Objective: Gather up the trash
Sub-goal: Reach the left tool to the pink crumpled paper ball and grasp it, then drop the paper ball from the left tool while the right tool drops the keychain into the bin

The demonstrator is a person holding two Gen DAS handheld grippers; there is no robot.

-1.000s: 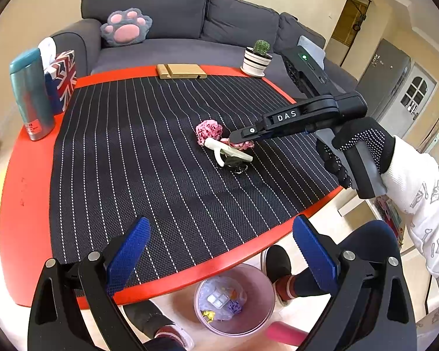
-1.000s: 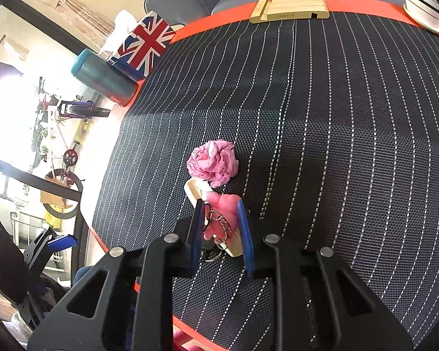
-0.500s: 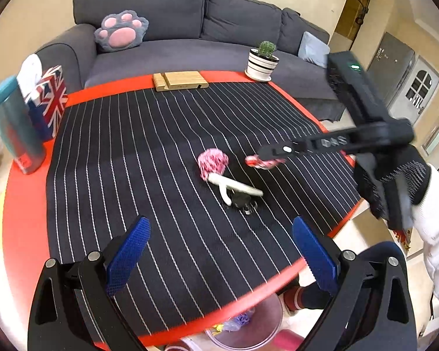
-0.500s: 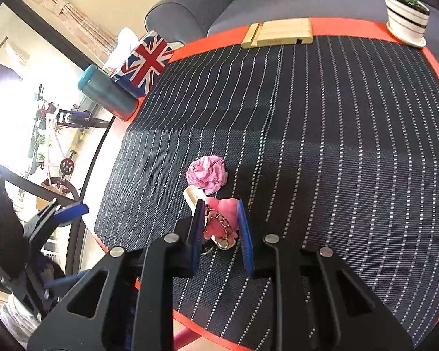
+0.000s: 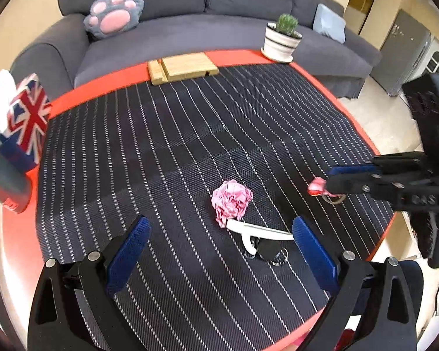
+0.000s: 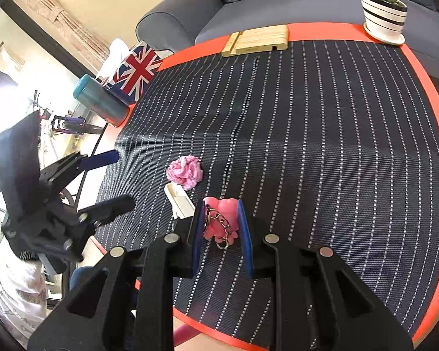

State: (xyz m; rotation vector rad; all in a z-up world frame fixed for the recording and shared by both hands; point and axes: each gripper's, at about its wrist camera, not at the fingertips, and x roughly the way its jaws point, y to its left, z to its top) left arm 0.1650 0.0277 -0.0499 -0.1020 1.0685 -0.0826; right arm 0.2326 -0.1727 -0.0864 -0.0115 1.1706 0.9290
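1. The table carries a crumpled pink paper ball, just beside a white key fob.
2. The left gripper is held with fingers spread wide and empty; it should be centred over the ball before closing.
3. The right gripper is closed on a pink keychain charm, kept clear of the table.

Red table under a striped mat bearing crumpled pink paper
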